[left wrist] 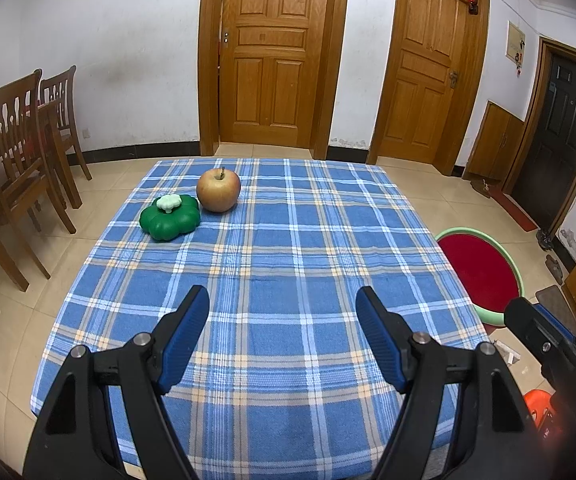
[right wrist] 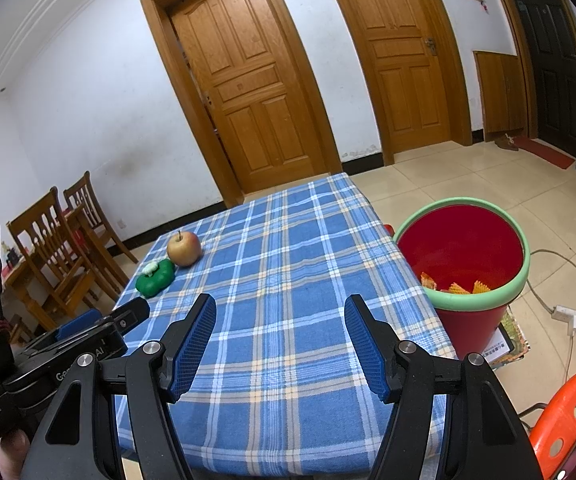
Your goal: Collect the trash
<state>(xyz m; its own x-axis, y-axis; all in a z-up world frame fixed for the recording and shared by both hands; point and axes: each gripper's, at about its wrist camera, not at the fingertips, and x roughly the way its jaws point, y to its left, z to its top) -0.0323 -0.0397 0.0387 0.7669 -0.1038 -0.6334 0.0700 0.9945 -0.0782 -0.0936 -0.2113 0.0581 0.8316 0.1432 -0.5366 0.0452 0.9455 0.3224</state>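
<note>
Two grippers were seen held above the near edge of a table, each with its ribbed blue pads spread apart and nothing between them: the left gripper [left wrist: 282,336] and the right gripper [right wrist: 280,344]. The table was covered by a woven blue plaid cloth [left wrist: 288,248] with white and tan stripes. At its far left corner a round, smooth apple [left wrist: 218,190] (yellow-red, stem up) was seen, with a glossy green lobed plastic toy [left wrist: 170,222] just beside it, topped by a pale green knob. On the floor just beside the table's right side a red plastic bucket [right wrist: 464,248] with a pale green rim was set; orange crinkly wrappers [right wrist: 458,288] were seen lying at its bottom. Glossy beige floor tiles, white walls, panelled wooden doors [left wrist: 273,52] and wooden chairs [left wrist: 19,160] at the left were noted. An orange perforated plastic stool [right wrist: 568,412] was seen near the right gripper.
</note>
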